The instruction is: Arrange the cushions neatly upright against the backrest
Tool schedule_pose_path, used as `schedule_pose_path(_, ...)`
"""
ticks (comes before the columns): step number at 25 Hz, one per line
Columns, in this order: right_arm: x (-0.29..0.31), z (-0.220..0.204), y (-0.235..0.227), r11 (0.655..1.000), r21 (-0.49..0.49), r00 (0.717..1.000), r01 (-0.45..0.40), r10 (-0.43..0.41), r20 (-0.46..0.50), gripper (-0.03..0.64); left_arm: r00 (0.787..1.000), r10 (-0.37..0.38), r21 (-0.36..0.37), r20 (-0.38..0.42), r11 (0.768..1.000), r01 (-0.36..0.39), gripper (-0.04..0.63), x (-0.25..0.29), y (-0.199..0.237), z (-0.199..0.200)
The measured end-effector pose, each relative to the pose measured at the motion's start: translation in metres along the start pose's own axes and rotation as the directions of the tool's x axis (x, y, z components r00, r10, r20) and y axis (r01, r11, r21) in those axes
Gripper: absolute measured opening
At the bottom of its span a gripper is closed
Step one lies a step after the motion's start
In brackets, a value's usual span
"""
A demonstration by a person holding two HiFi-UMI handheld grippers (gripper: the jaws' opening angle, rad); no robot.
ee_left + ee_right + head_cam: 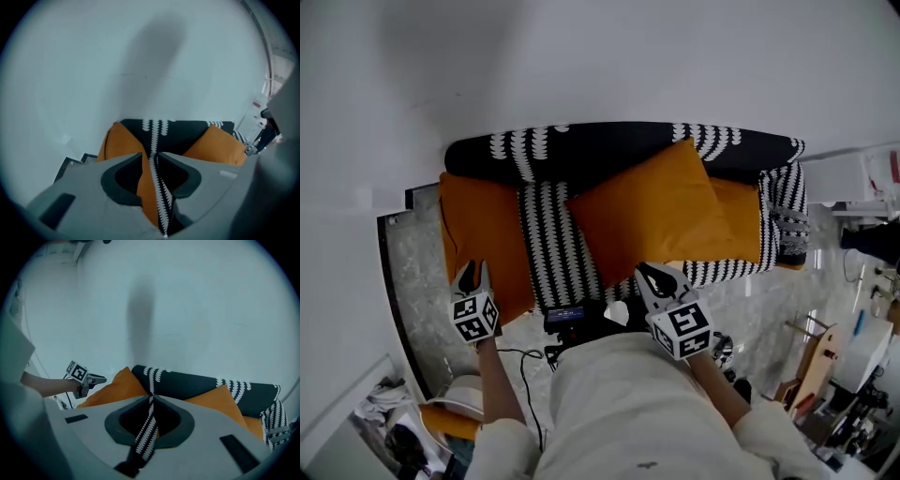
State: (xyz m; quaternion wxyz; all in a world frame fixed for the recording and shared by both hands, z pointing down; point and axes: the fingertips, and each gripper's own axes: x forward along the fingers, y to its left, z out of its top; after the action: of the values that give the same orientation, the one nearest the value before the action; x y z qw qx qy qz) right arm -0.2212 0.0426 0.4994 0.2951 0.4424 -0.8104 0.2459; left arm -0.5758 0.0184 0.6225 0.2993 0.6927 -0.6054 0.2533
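Sofa [553, 246], black w/ white pattern, stands against a pale wall [581, 56], and we count three orange cushions on it. The left cushion [483, 234] sits at the sofa's left end, stood on edge w/ its rear top corner up by the backrest [609, 150]. The middle cushion [652, 217] is the biggest in head view. It is turned corner-up like a diamond, top corner leaning on the backrest and lower corner out toward the seat's front edge. The right cushion [741, 225] sits at the right end against the backrest, its left part covered by the middle cushion. The left gripper [473, 275] is held up in front of the left cushion's lower front corner. It is near the cushion but not on it. Its own view shows the jaw tips a narrow gap apart w/ nothing between them, only sofa and cushion seen far beyond. The right gripper [654, 278] hangs just beside the middle cushion's lower corner. Its jaw tips are together, nothing pinched, w/ patterned sofa fabric visible through the hollow behind the tips. Whether it touches the cushion we can't tell. Marbled floor [417, 272] shows to the sofa's left.
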Motion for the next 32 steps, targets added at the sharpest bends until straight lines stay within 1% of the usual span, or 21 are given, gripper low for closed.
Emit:
schedule_pose_path(3, -0.011, -0.004, -0.016, 1.000, 0.009, 1.000, -0.015, 0.015, 0.027, 0.031, 0.997, -0.071, 0.031, 0.035, 0.997, 0.070, 0.104, -0.005, -0.047, 0.015)
schedule_pose_path(5, -0.018, -0.008, -0.030, 0.999, 0.021, 0.999, -0.025, 0.024, 0.048, 0.031, 0.994, -0.099, 0.052, 0.054, 0.994, 0.096, 0.070, -0.010, -0.076, 0.025)
schedule_pose_path(6, -0.023, -0.011, -0.039, 0.999, 0.027, 0.998, -0.030, 0.028, 0.058, 0.031, 0.992, -0.108, 0.057, 0.063, 0.993, 0.104, 0.064, -0.013, -0.091, 0.030)
schedule_pose_path(10, -0.050, -0.021, -0.084, 0.998, 0.049, 0.994, -0.042, 0.037, 0.100, 0.031, 0.988, -0.124, 0.048, 0.091, 0.992, 0.120, 0.051, -0.029, -0.154, 0.039)
schedule_pose_path(13, -0.062, -0.035, -0.118, 0.997, 0.065, 0.993, -0.050, 0.042, 0.114, 0.031, 0.989, -0.113, 0.059, 0.094, 0.992, 0.108, 0.043, -0.034, -0.193, 0.042)
schedule_pose_path(14, -0.066, -0.043, -0.129, 0.996, 0.067, 0.993, -0.053, 0.046, 0.108, 0.031, 0.990, -0.109, 0.061, 0.094, 0.993, 0.103, 0.041, -0.037, -0.206, 0.041)
schedule_pose_path(15, -0.070, -0.052, -0.140, 0.996, 0.067, 0.994, -0.056, 0.050, 0.098, 0.031, 0.990, -0.107, 0.060, 0.095, 0.993, 0.101, 0.024, -0.041, -0.218, 0.040)
schedule_pose_path(18, -0.079, -0.079, -0.175, 0.996, 0.058, 0.996, -0.063, 0.059, 0.063, 0.031, 0.989, -0.112, 0.061, 0.091, 0.992, 0.107, 0.023, -0.051, -0.257, 0.032)
schedule_pose_path(23, -0.079, -0.129, -0.239, 0.998, 0.058, 0.999, -0.033, 0.034, -0.021, 0.031, 0.991, -0.120, 0.114, 0.061, 0.987, 0.112, 0.017, -0.065, -0.306, 0.012)
schedule_pose_path(26, -0.076, -0.157, -0.272, 0.998, 0.070, 0.997, -0.003, 0.009, -0.079, 0.032, 0.994, -0.103, 0.099, 0.034, 0.990, 0.099, 0.017, -0.073, -0.318, -0.003)
schedule_pose_path(30, -0.062, -0.184, -0.316, 0.997, 0.065, 0.991, 0.046, -0.038, -0.131, 0.038, 0.997, -0.075, 0.085, -0.004, 0.994, 0.075, 0.017, -0.081, -0.324, -0.018)
schedule_pose_path(32, -0.052, -0.193, -0.334, 0.996, 0.069, 0.988, 0.056, -0.046, -0.147, 0.089, 0.998, -0.061, 0.090, -0.019, 0.994, 0.062, 0.017, -0.084, -0.326, -0.023)
